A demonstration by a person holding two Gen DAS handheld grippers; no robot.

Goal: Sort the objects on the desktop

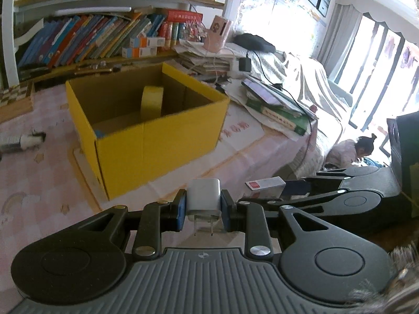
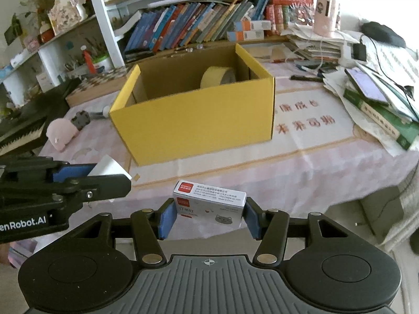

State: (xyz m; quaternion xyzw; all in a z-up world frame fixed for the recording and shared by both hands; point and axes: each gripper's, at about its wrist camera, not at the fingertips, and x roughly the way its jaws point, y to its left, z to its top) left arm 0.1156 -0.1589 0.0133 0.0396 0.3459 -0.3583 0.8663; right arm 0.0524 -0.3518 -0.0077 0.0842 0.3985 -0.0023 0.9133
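My left gripper (image 1: 203,210) is shut on a white plug adapter (image 1: 203,198), its two prongs pointing back at the camera. My right gripper (image 2: 209,216) is shut on a small staples box (image 2: 209,202) with a red label, held by its ends. An open yellow cardboard box (image 1: 157,141) (image 2: 196,120) stands on the table ahead of both grippers, with a roll of yellow tape (image 1: 151,101) (image 2: 217,76) inside. In the right wrist view the left gripper (image 2: 115,176) shows at the left with the adapter (image 2: 108,168). In the left wrist view the staples box (image 1: 265,183) shows at the right.
A pink tablecloth (image 2: 314,162) covers the table. Stacked books and papers with a tablet (image 2: 371,89) lie at the right. A pink plush toy (image 2: 61,133) and a small grey object (image 2: 80,119) lie at the left. Bookshelves (image 2: 199,23) stand behind; a person (image 1: 351,150) sits beyond the table's edge.
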